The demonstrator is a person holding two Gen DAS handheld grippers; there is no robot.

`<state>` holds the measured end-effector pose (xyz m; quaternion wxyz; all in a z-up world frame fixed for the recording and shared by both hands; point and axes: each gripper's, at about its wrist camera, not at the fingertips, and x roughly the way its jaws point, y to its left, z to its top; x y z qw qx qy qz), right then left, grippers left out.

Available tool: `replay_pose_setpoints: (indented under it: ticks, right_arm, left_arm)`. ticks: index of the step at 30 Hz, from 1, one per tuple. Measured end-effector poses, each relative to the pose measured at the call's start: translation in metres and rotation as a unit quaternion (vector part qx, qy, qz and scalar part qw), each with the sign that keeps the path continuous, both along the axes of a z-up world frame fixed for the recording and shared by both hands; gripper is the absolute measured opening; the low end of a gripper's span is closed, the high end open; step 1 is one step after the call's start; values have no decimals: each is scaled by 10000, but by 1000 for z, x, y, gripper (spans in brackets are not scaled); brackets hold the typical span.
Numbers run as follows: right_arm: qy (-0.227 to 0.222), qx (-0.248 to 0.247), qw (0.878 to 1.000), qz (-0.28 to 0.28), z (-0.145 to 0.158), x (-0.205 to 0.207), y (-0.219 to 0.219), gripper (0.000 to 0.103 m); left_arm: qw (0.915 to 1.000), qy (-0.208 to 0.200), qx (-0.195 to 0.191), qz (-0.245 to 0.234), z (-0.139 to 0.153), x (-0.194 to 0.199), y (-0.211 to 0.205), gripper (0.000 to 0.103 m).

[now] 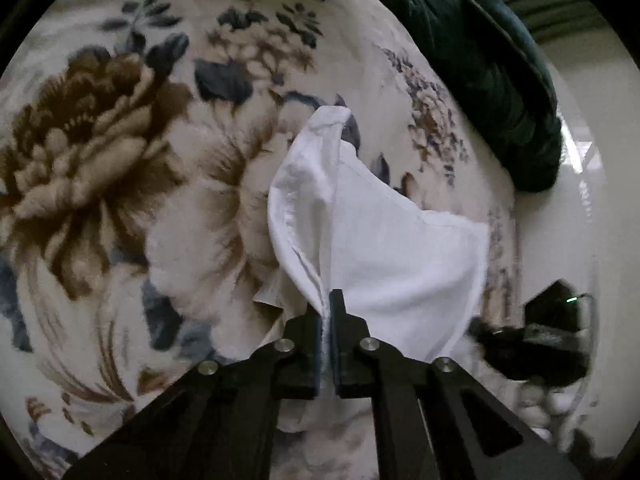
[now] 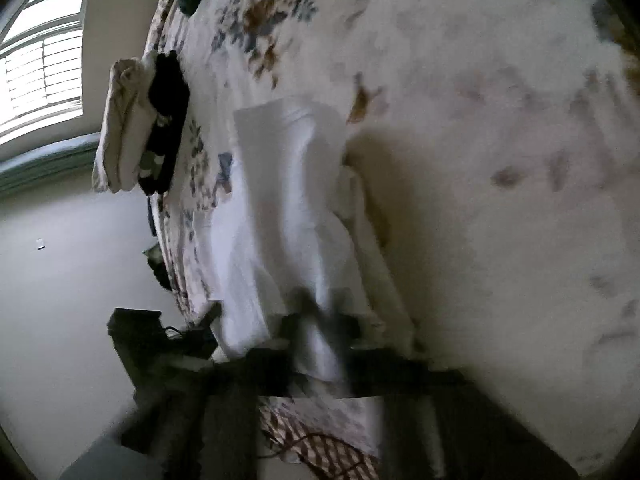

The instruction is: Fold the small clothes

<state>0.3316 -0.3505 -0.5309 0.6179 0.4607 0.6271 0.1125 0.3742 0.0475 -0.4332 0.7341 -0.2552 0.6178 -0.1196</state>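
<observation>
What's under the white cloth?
Beneath the white cotton cloth lies the fleecy floral blanket, brown and blue flowers showing around it. Whatever sits directly under the cloth is covered.

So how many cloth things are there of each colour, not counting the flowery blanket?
White: 1, the cloth pinched by both grippers, left and right.
Cream: 1, a folded piece at the bed's edge.
Black patterned: 1, a folded piece beside it.
Dark green: 1, a heap at the far end.
Total: 4
</observation>
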Motion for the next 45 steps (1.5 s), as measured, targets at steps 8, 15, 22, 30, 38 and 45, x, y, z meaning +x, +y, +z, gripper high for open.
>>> replay_pose_setpoints:
  ticks: [8,15,22,30,38,45]
  right_arm:
    - [-69,-697,9974,160,18,11,3,2]
    - [25,-493,9980,388,25,-12,-8,44]
    - [151,-569,9901,1274,1,-31,25,39]
    - [2,-1686,9707,1711,21,-29,31,4]
    - [311,-1301,9813,1387,26,-24,7,39]
    - [263,-344,9988,-248,5,0,-41,46]
  left_arm:
    - [9999,-21,-71,147,-4,6,25,3]
    - [9985,175,-493,138,3,-23,32,34]
    - [9996,162,-107,-221,-16,-44,8,21]
    - [9930,24,960,-691,-9,-41,12,1]
    - [9996,239,135,-64,-2,-24,55,25]
    - [9983,32,-522,267,-17,39,40,52]
